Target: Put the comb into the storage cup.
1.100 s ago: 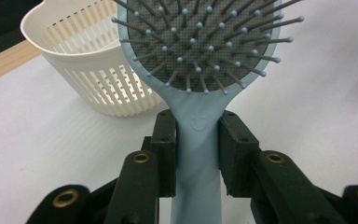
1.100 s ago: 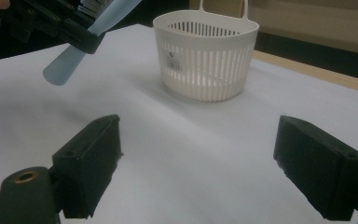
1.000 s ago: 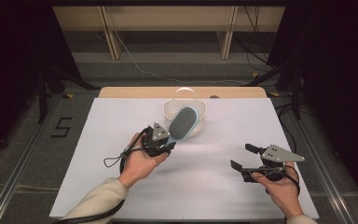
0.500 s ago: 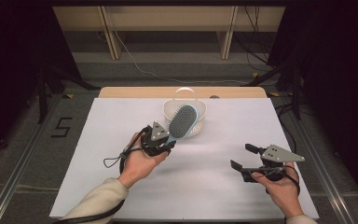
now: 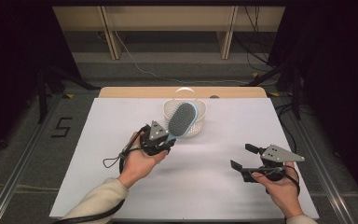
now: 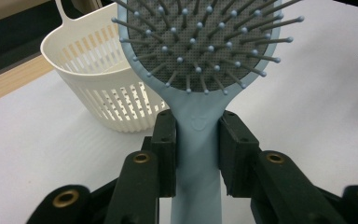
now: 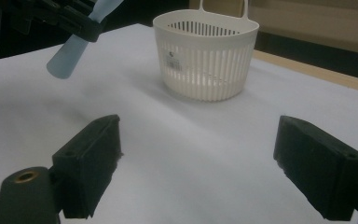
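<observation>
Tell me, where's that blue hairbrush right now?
In the high view, the hairbrush sits left of centre, its handle clamped in the left gripper, its head raised by the white basket.

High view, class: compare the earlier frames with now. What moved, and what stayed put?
The left gripper carried the hairbrush slightly forward and left, its head over the basket; the grip stays shut. The right gripper stayed open and still, as did the basket.
</observation>
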`<state>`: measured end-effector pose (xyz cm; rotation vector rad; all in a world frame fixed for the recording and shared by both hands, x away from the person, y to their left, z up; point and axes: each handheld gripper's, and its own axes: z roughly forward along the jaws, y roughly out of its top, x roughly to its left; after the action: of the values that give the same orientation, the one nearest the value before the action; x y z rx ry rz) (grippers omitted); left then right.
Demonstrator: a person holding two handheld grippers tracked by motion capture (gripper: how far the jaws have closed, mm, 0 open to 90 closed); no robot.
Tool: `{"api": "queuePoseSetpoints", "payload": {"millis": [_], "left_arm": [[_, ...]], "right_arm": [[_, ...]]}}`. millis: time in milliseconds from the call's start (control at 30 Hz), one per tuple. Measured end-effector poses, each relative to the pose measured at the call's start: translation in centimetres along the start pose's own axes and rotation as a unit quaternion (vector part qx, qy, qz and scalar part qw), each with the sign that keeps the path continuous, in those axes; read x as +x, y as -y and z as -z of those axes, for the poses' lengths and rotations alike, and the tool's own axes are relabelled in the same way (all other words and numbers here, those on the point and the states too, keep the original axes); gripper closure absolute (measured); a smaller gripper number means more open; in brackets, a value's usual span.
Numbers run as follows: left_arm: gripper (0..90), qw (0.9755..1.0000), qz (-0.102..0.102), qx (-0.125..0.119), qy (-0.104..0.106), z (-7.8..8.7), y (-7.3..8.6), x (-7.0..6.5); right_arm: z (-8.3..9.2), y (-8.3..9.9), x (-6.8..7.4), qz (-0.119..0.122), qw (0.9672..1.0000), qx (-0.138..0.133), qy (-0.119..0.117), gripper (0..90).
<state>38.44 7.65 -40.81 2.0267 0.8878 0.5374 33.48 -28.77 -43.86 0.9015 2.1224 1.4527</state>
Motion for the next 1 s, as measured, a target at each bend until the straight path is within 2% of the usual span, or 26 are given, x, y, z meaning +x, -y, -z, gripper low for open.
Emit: {"api": "queuePoseSetpoints", "payload": {"millis": [1000], "left_arm": [[69.8,0.9995,0.019,-0.024,0.001,0.45,-0.28,0.50]], "right_arm": [[0.00,0.01,-0.01,0.001,1.0000,0.001,0.000,15.5]]}}
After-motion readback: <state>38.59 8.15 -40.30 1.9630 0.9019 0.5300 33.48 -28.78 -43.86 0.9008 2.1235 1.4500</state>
